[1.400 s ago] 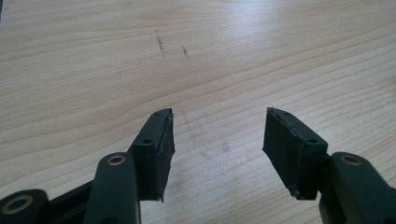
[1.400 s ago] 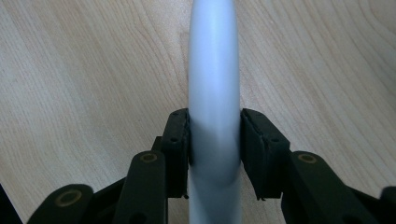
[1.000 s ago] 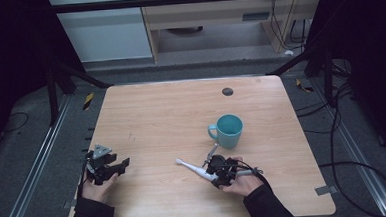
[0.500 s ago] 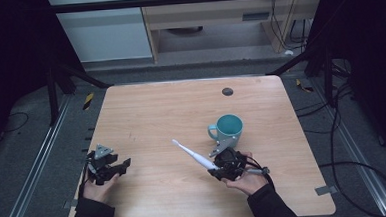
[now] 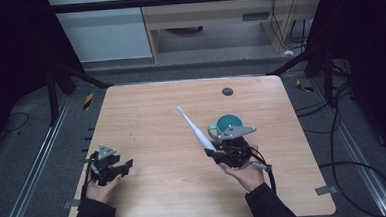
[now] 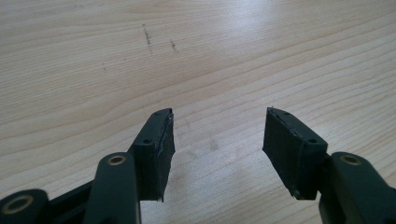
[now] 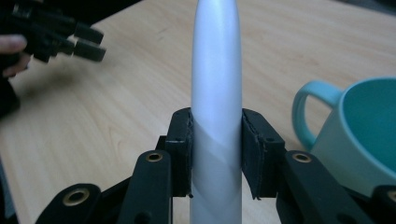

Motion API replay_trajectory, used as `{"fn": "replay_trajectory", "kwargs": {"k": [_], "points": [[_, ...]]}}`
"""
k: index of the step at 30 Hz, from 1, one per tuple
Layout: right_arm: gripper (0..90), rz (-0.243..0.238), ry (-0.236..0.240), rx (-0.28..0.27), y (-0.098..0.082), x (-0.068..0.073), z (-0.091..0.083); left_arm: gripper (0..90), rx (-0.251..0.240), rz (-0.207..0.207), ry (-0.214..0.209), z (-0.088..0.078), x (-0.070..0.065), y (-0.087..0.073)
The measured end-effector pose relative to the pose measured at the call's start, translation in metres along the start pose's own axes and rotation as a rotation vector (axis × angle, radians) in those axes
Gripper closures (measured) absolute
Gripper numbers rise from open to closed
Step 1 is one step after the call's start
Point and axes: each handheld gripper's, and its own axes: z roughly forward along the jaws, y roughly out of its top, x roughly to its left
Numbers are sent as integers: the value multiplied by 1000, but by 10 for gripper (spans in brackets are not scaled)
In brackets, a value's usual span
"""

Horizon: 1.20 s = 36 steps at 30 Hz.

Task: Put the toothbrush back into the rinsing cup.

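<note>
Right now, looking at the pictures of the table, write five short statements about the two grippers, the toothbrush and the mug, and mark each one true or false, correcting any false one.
1. The right gripper is shut on the white toothbrush. True.
2. The left gripper holds the teal mug. False: its jaws stand open over bare wood, with nothing between them.
3. The toothbrush lies flat on the table. False: it is lifted, gripped by its handle, with the brush head pointing away from the person.
4. The mug stands upright just beyond the right gripper, its handle towards the toothbrush. True.
5. The mug has a toothbrush in it. False: in the right gripper view, the part of its inside that shows is empty.
</note>
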Motion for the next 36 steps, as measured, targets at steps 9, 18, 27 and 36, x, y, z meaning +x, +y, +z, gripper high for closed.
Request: {"fn": "replay_trajectory", "kwargs": {"k": [9,18,27,36], "points": [[662,50,-76,-119,19,-7,4,426,-3,-2,-2,2,-1,0],[662,110,-157,-235,41,-22,11,426,-3,0,-2,3,-1,0],[662,169,-229,-285,45,-43,17,426,-5,-1,-1,3,-1,0],[662,207,-312,-321,42,-64,16,426,-6,1,-1,3,-2,0]]}}
